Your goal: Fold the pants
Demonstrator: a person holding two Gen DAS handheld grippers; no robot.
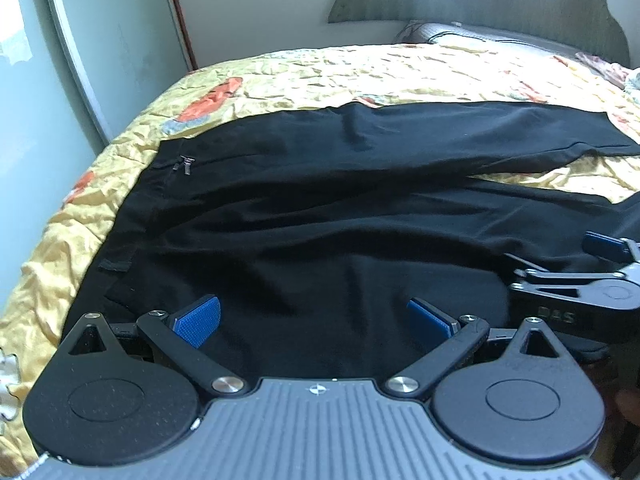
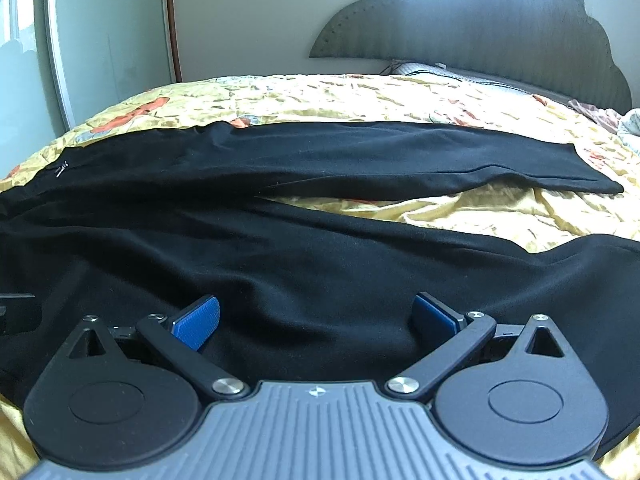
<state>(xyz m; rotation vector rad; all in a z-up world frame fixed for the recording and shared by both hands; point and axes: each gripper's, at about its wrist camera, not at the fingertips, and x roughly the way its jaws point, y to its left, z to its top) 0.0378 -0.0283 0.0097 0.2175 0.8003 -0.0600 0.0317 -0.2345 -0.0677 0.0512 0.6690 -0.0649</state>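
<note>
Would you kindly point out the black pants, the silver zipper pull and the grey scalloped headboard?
Black pants [image 2: 320, 248]: right wrist view, near leg's fabric.
Silver zipper pull [image 1: 185, 165]: left wrist view, metal tab near the waist.
Grey scalloped headboard [image 2: 500, 20]: right wrist view, upholstered middle.

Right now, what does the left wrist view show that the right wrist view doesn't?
Only the left wrist view shows the right gripper from the side, over the near leg, and a belt loop near the waist. Only the right wrist view shows the far leg's hem in full and the whole yellow gap between the legs. Both show the black pants spread flat on the bedspread, the zipper pull, the headboard, and the left gripper with jaws open over the fabric.
</note>
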